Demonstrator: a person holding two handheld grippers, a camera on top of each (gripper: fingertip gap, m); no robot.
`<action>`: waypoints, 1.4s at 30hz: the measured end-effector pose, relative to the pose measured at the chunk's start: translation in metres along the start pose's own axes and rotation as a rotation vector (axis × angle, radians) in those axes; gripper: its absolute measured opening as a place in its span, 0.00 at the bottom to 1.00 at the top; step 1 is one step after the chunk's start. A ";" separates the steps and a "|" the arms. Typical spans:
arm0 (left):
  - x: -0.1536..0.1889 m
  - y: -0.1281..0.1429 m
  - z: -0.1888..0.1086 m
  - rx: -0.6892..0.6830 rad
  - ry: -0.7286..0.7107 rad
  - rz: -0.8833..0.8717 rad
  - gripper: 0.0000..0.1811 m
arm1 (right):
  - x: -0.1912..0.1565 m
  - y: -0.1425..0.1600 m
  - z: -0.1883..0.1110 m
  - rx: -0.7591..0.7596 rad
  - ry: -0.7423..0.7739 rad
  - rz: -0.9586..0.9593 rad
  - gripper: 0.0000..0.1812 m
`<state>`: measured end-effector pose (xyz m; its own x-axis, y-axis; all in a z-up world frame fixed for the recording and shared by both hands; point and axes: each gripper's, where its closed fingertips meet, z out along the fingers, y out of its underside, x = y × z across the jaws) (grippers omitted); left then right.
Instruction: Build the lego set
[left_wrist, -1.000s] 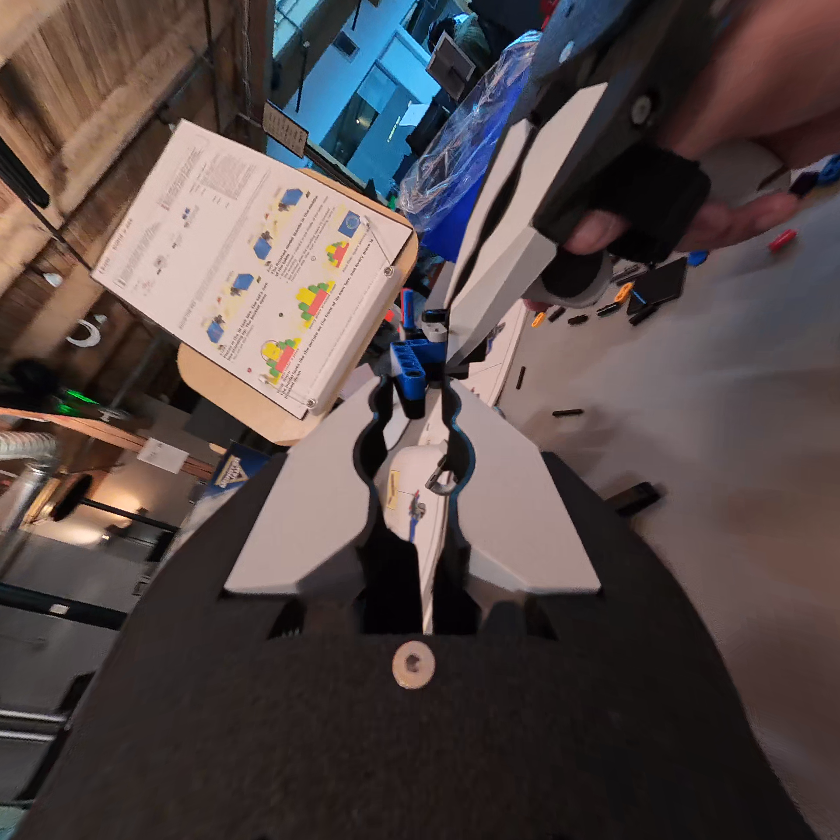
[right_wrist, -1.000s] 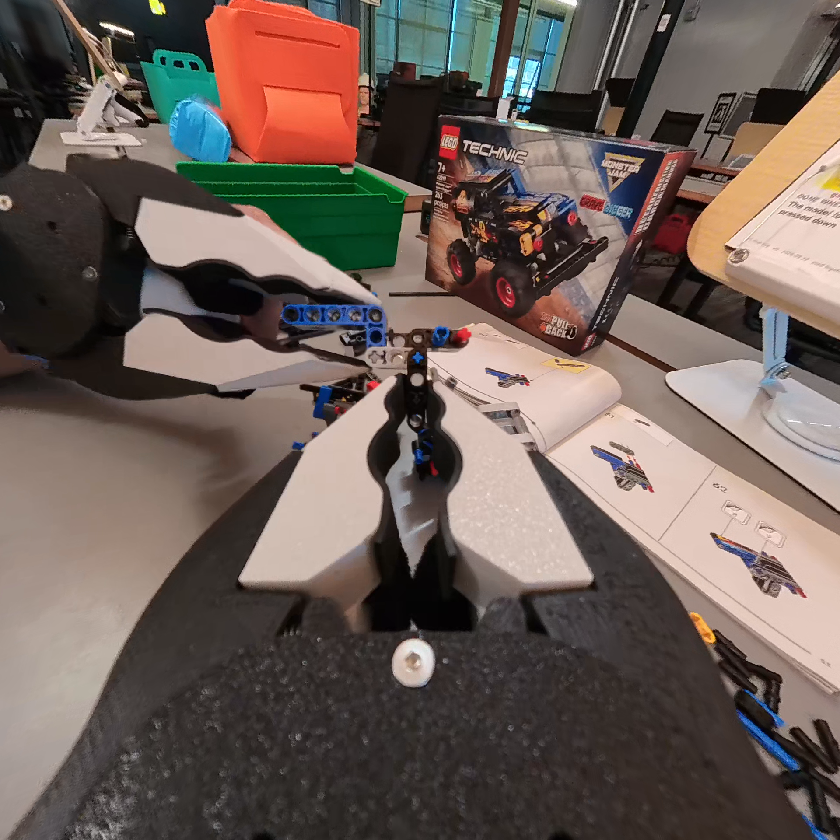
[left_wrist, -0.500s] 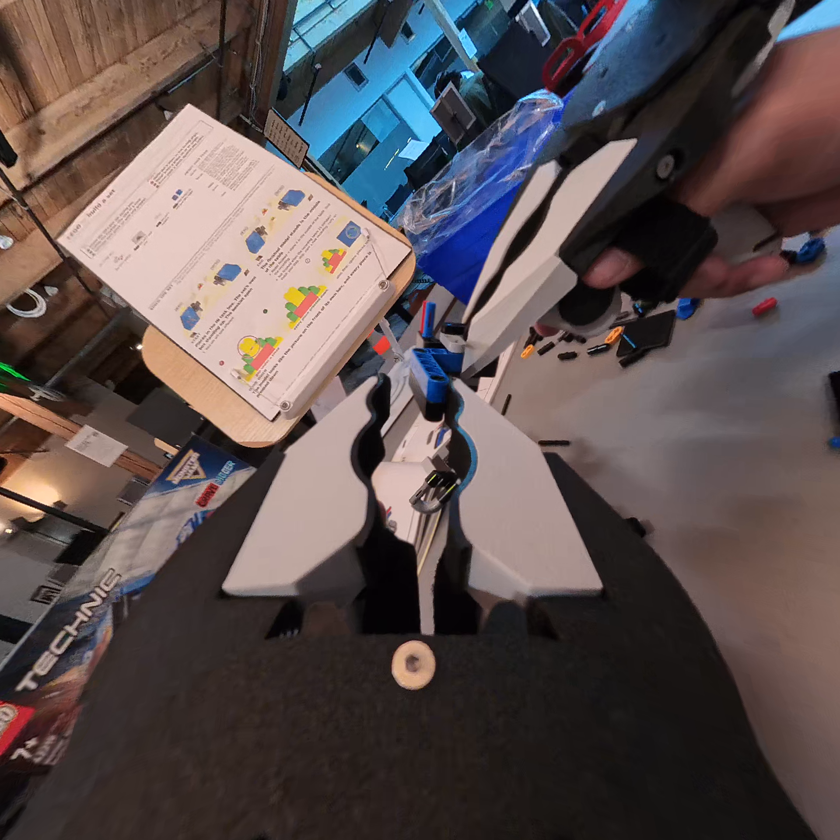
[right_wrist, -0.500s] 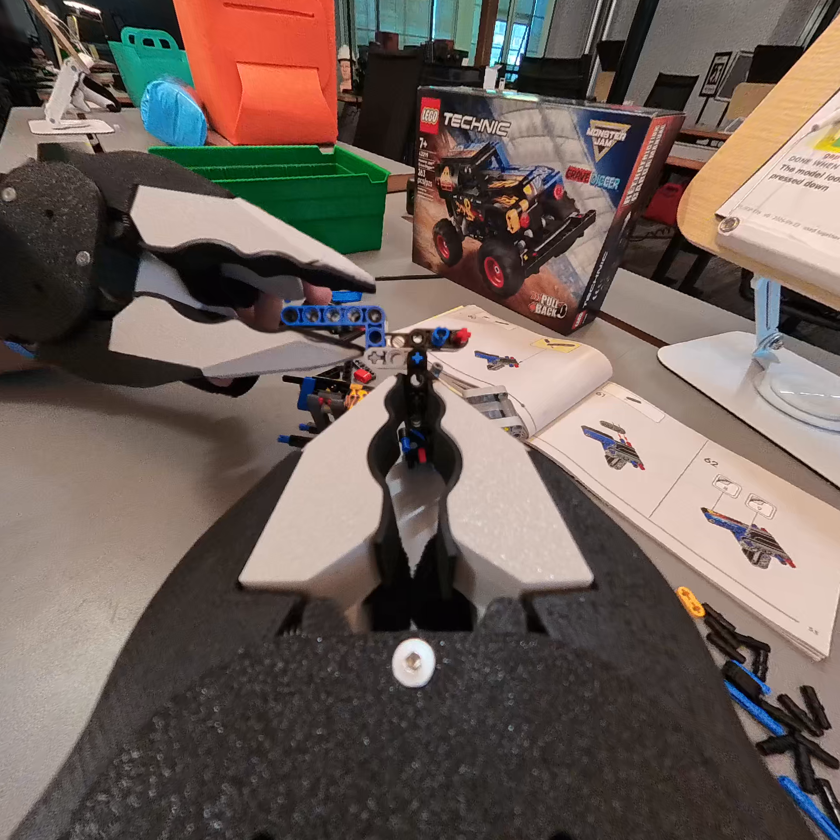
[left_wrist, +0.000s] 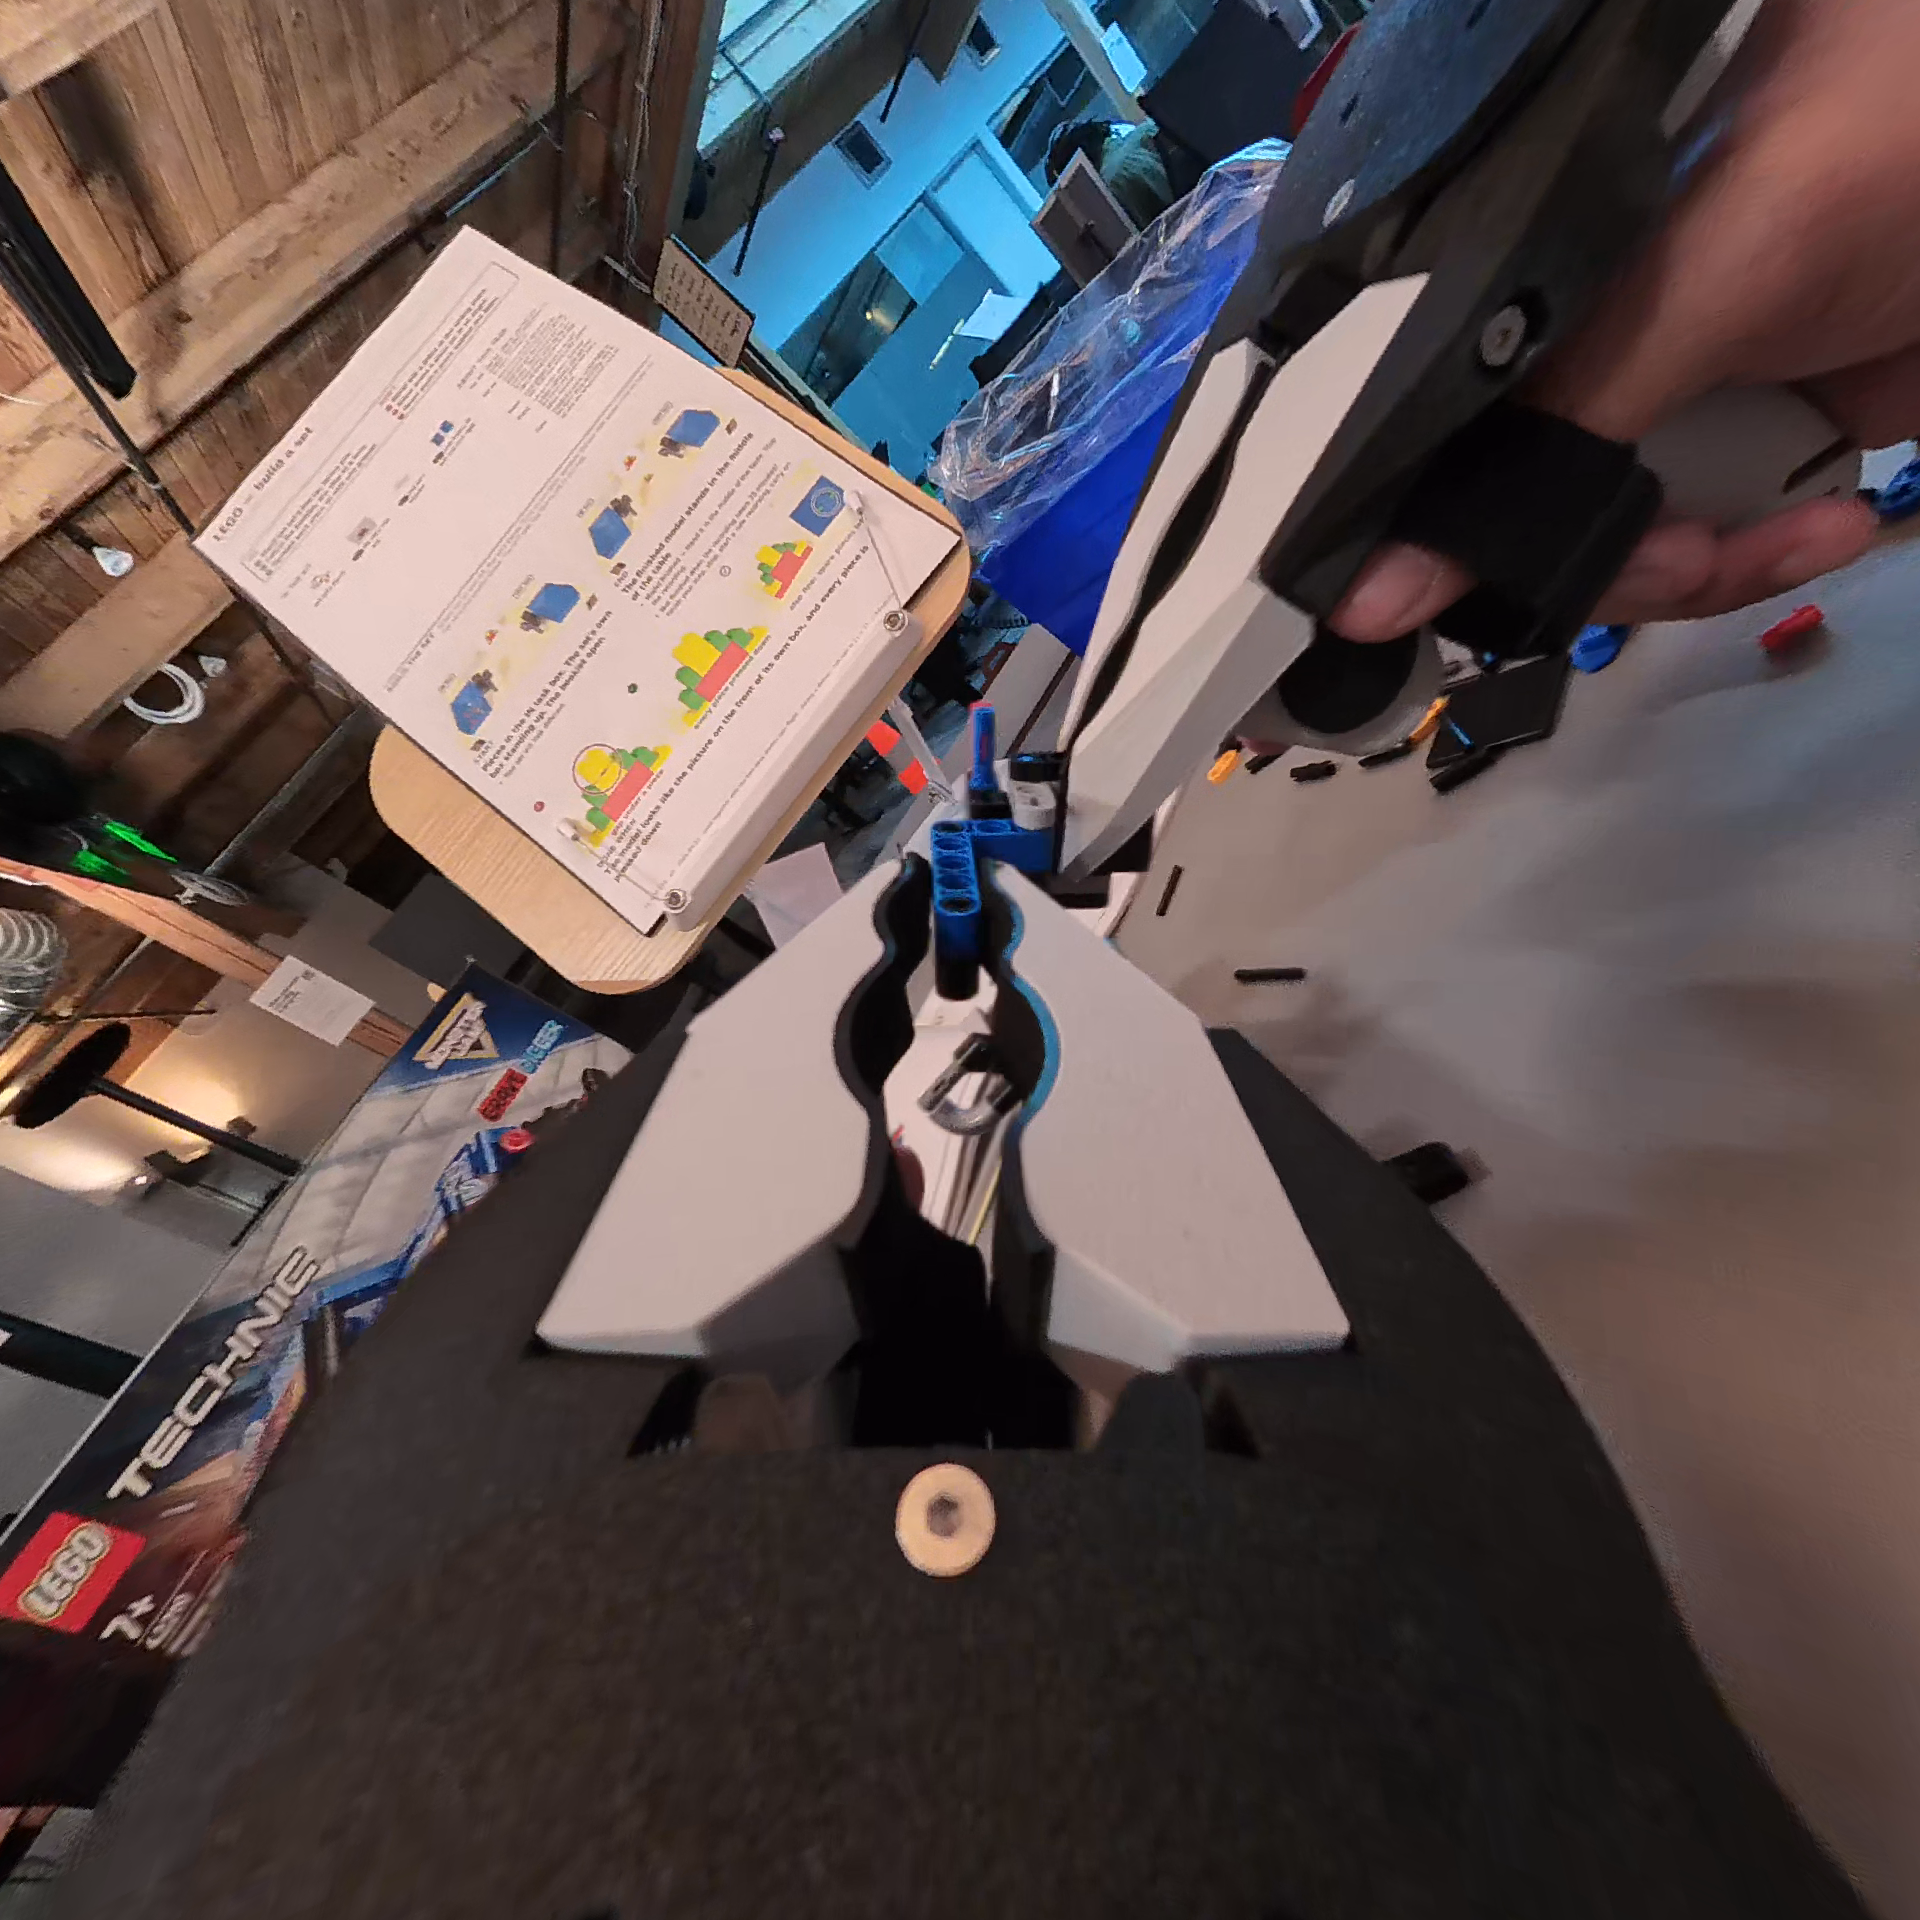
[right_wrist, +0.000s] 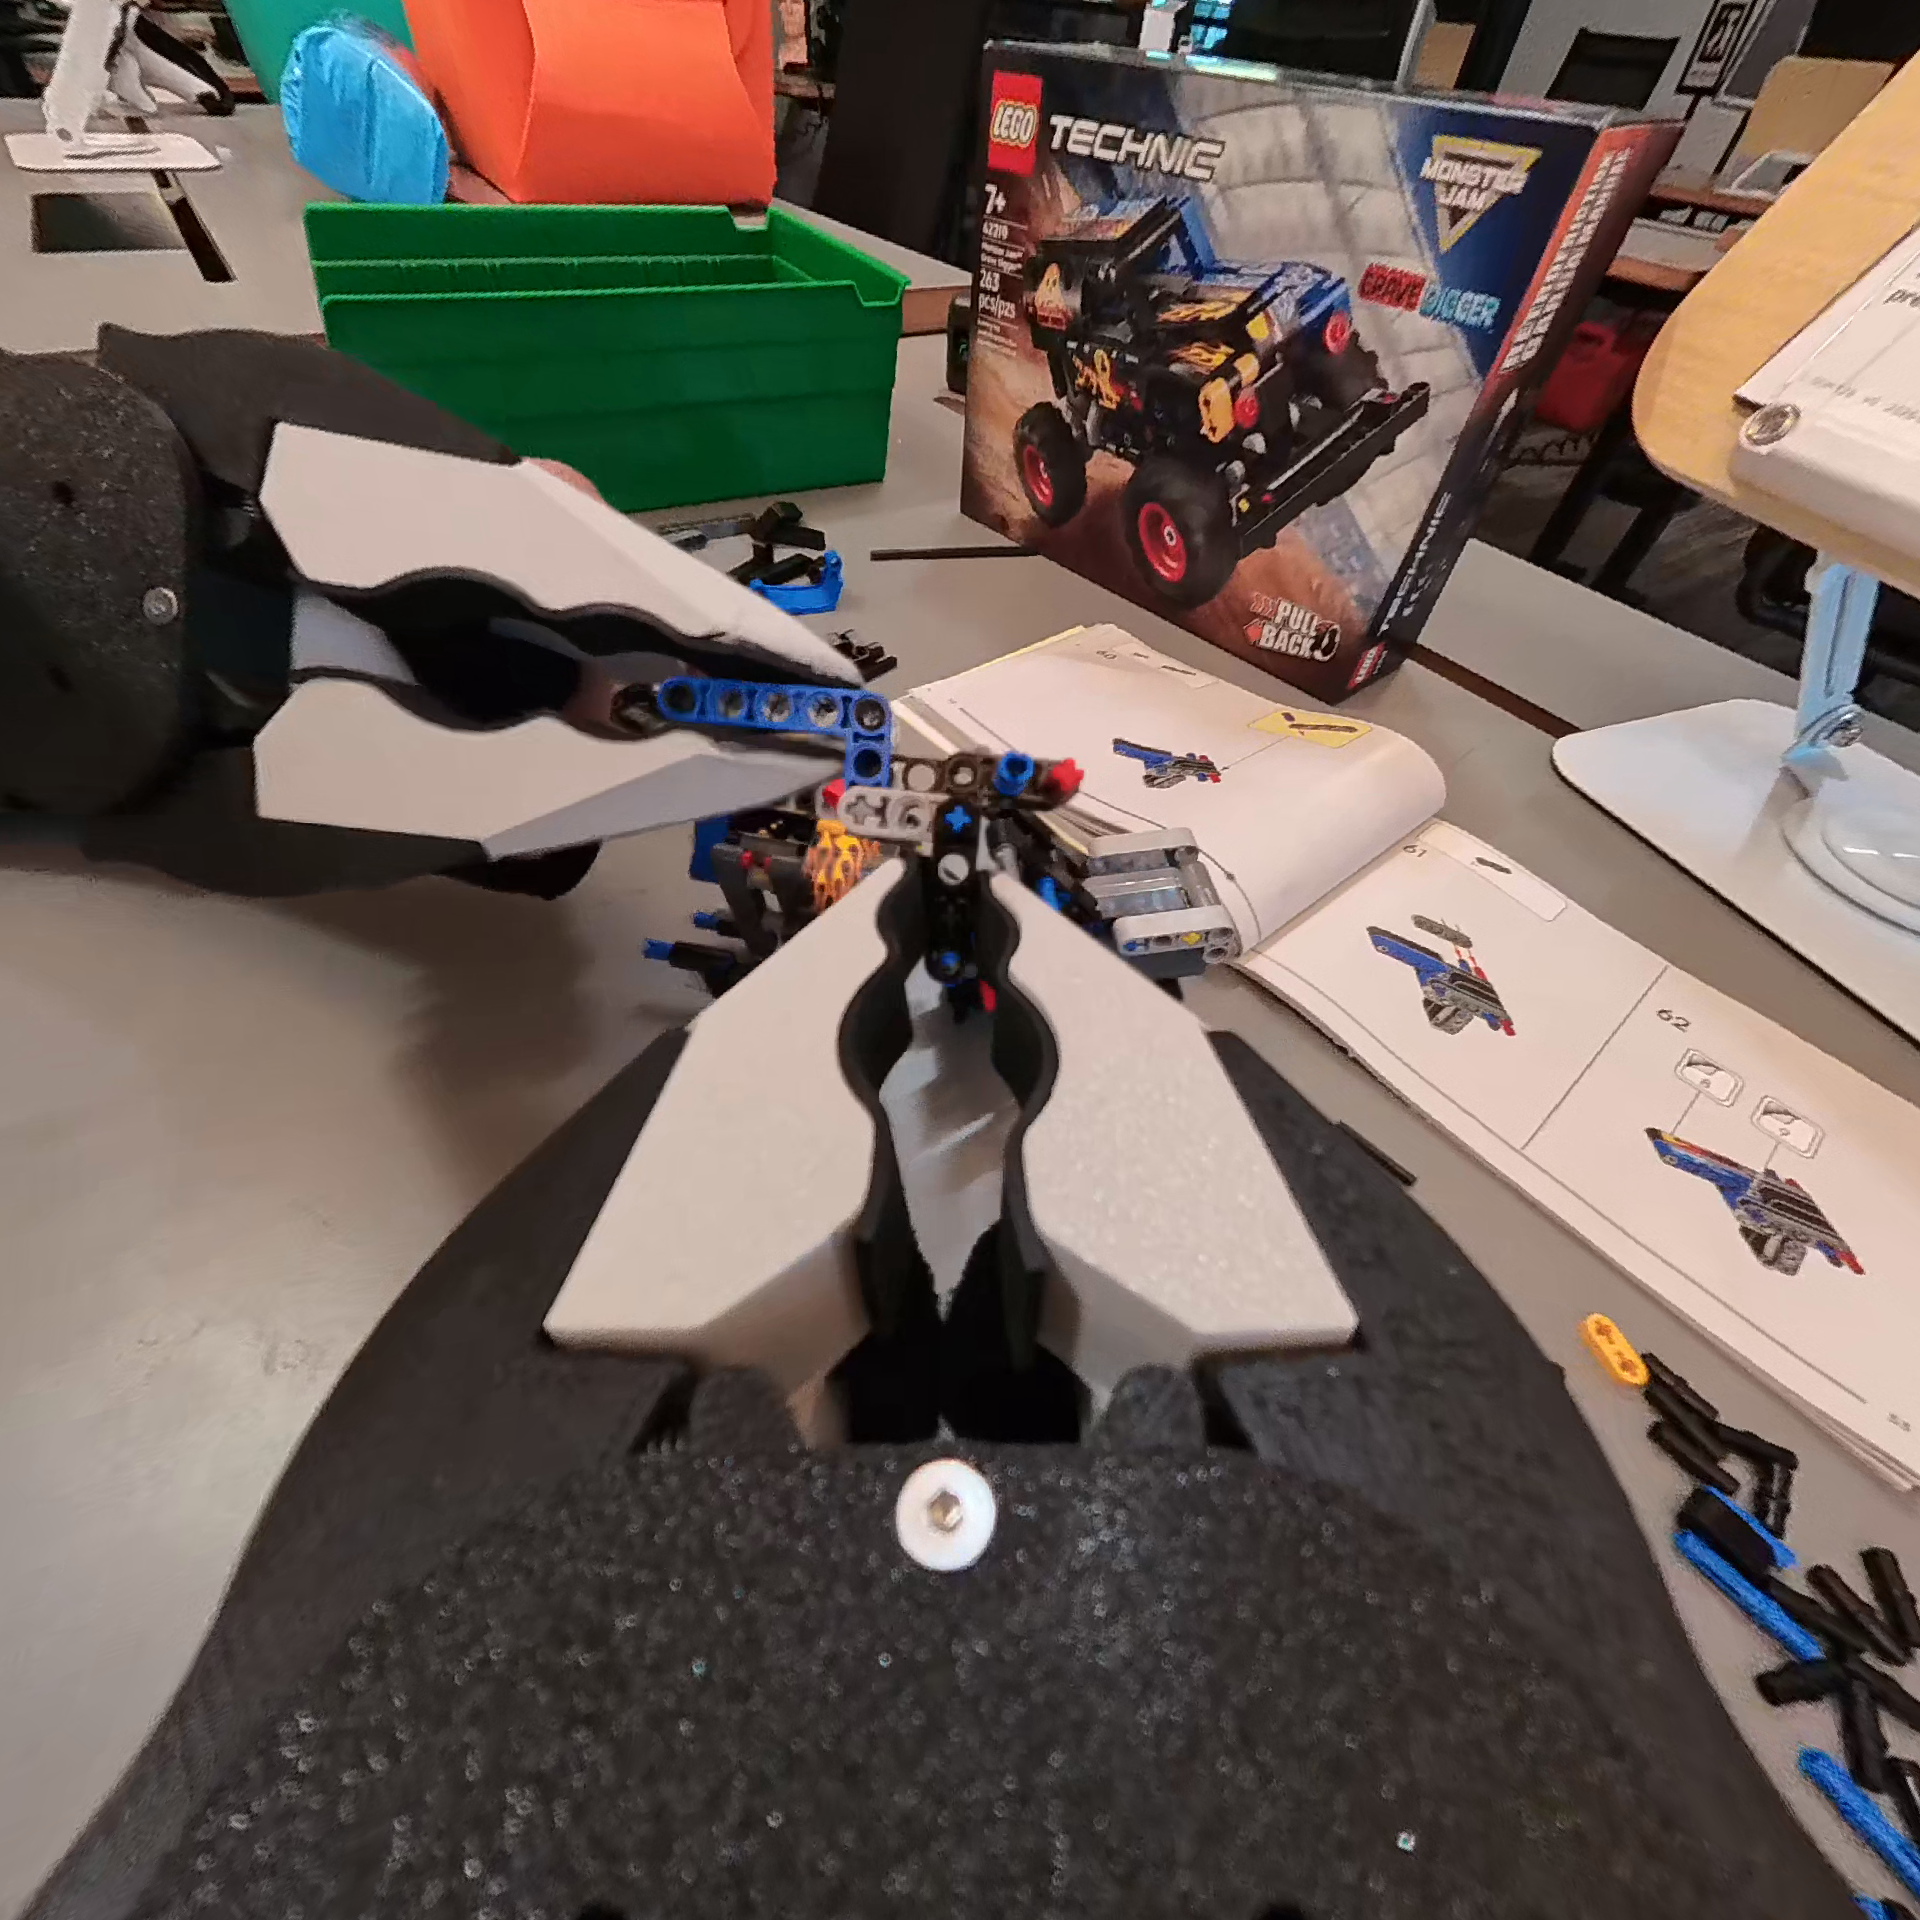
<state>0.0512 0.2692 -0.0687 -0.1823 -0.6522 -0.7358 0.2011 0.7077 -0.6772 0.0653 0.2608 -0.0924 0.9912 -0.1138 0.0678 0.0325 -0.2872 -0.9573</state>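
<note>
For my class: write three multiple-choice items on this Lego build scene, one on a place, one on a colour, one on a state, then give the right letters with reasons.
1. Where is the green bin?
A. left of the set box
B. on the booklet
C. under the table

2. What colour is the L-shaped beam?
A. red
B. blue
C. yellow

3. How is the left gripper?
A. wide open
B. lying on the table
C. shut on the beam

Key: 1 A, it stands on the table left of the box; 2 B, plainly blue; 3 C, its fingers clamp the beam's long arm.
</note>
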 end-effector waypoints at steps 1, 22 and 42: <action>-0.002 0.001 -0.001 0.003 -0.002 0.001 0.03 | -0.003 0.000 0.000 -0.001 -0.012 -0.001 0.04; -0.012 0.005 -0.014 0.087 0.045 -0.047 0.03 | 0.022 -0.011 -0.015 0.062 -0.060 0.106 0.06; -0.003 0.012 -0.012 0.051 0.106 -0.108 0.03 | 0.014 -0.001 -0.008 0.024 -0.085 0.094 0.04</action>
<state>0.0427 0.2831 -0.0749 -0.3058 -0.6894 -0.6567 0.2226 0.6188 -0.7533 0.0784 0.2519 -0.0879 0.9973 -0.0579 -0.0453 -0.0587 -0.2559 -0.9649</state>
